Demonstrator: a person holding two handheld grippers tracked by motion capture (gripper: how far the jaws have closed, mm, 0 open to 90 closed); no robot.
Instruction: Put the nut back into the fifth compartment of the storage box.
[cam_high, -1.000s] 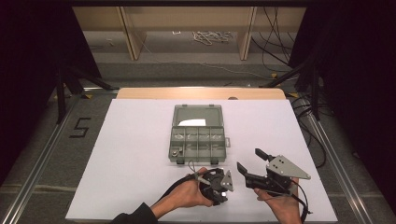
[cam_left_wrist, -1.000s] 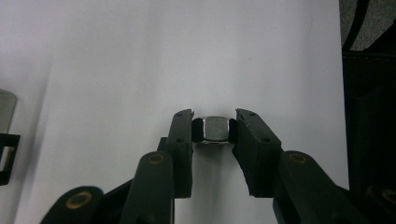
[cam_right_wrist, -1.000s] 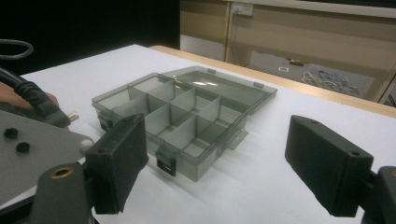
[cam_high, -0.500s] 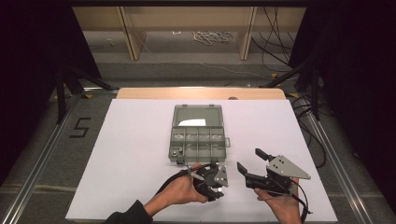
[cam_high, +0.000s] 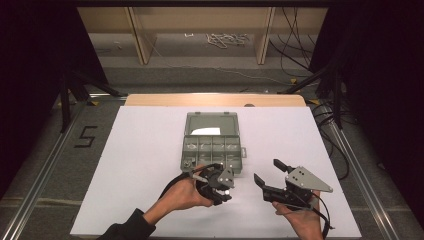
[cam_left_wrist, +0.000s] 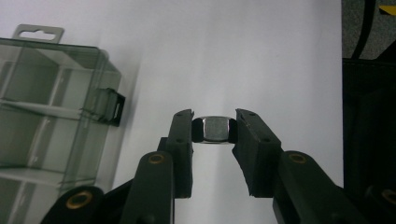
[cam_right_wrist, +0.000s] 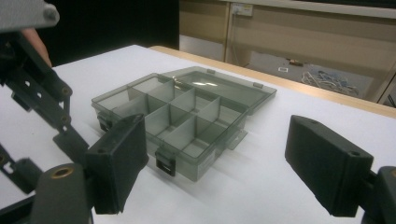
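White paper covers the worktop (cam_high: 145, 165) before us, with dark floor and cables beyond it. Near the middle sits a smoky transparent plastic compartment box (cam_high: 212, 145) with its lid folded back toward twelve o'clock. At about seven o'clock from the box, our left gripper (cam_left_wrist: 214, 128) has its black padded fingers (cam_left_wrist: 183, 135) drawn narrow, pinching a small silvery metal hex nut (cam_left_wrist: 214, 129) between the pads, clear above the paper; in the left gripper view the box's latched edge lies at nine o'clock from the nut. At about four o'clock from the box, our right gripper (cam_high: 267, 172) holds its fingers (cam_right_wrist: 116, 161) spread wide with nothing between them, pointing toward the box and apart from it.
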